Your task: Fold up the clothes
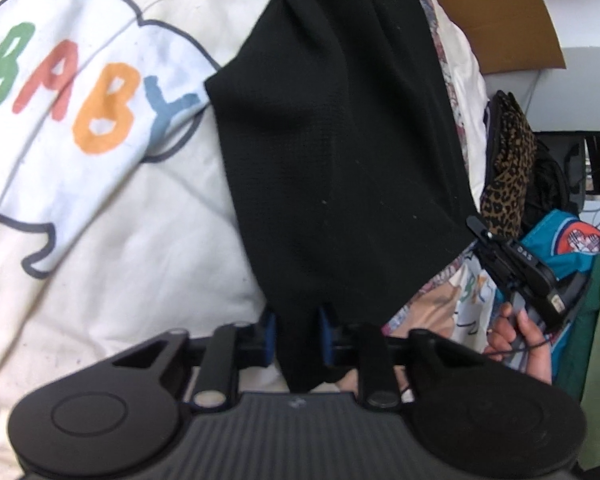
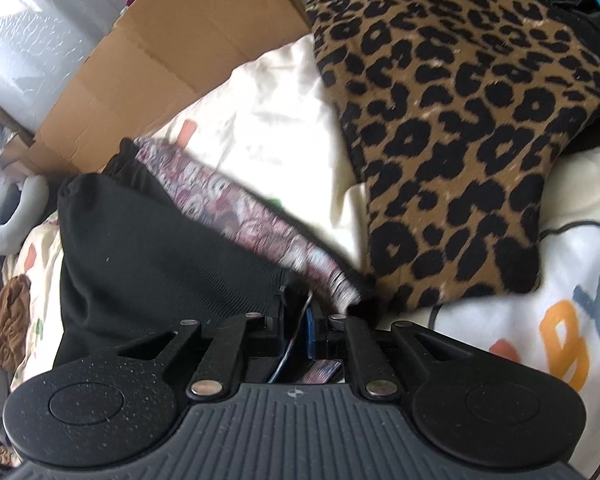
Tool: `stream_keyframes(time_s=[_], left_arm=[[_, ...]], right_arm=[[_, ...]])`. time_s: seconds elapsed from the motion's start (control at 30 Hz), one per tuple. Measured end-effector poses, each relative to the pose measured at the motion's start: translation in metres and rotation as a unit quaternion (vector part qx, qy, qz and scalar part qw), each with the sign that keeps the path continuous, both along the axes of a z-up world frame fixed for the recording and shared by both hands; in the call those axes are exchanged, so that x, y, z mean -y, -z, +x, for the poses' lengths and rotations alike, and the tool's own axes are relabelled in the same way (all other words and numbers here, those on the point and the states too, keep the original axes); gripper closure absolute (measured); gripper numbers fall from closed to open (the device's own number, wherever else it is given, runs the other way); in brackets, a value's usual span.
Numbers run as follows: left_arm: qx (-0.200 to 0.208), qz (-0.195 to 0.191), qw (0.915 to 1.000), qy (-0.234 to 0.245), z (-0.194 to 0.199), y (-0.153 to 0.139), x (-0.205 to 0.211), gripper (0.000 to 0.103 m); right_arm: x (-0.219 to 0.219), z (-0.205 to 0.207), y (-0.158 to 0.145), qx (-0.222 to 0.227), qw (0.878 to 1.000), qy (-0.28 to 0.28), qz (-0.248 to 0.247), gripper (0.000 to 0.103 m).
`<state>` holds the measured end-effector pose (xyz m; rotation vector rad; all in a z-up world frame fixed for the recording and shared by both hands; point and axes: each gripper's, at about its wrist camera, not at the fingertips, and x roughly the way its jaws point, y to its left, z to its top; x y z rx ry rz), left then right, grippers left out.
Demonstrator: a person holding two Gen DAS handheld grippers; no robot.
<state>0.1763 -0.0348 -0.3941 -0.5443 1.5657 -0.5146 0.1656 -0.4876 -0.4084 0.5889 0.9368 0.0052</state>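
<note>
a: left gripper [image 1: 298,332] has its jaws clamped on the near hem of the black garment [image 1: 340,140]; right gripper [image 2: 300,320] is pinched on the neighbouring corner; looks like a two-corner hold to keep the edge taut for a fold.

b: agreed; the cloth stretches away over a patterned piece [image 2: 256,216] on the bed's cream "baby" duvet [image 1: 80,92]; leopard-print garment [image 2: 460,128] lies far right, a cardboard box [image 2: 172,60] beyond the bed; cluttered room.
</note>
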Motion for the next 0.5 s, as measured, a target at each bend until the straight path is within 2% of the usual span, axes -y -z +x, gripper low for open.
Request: stream_keyframes(time_s=[0.07, 0.3, 0.5], left_arm=[[0.003, -0.008, 0.9999, 0.006, -0.001, -0.004, 0.010, 0.098], [0.014, -0.066, 0.9977, 0.014, 0.002, -0.027, 0.016, 0.100], [0.001, -0.067, 0.9975, 0.022, 0.000, -0.017, 0.032, 0.100]], right_arm=[[0.002, 0.002, -0.002, 0.001, 1.000, 0.002, -0.004, 0.101], [0.009, -0.002, -0.016, 0.016, 1.000, 0.008, -0.022, 0.102], [0.022, -0.005, -0.005, 0.001, 0.999, 0.021, -0.029, 0.102]])
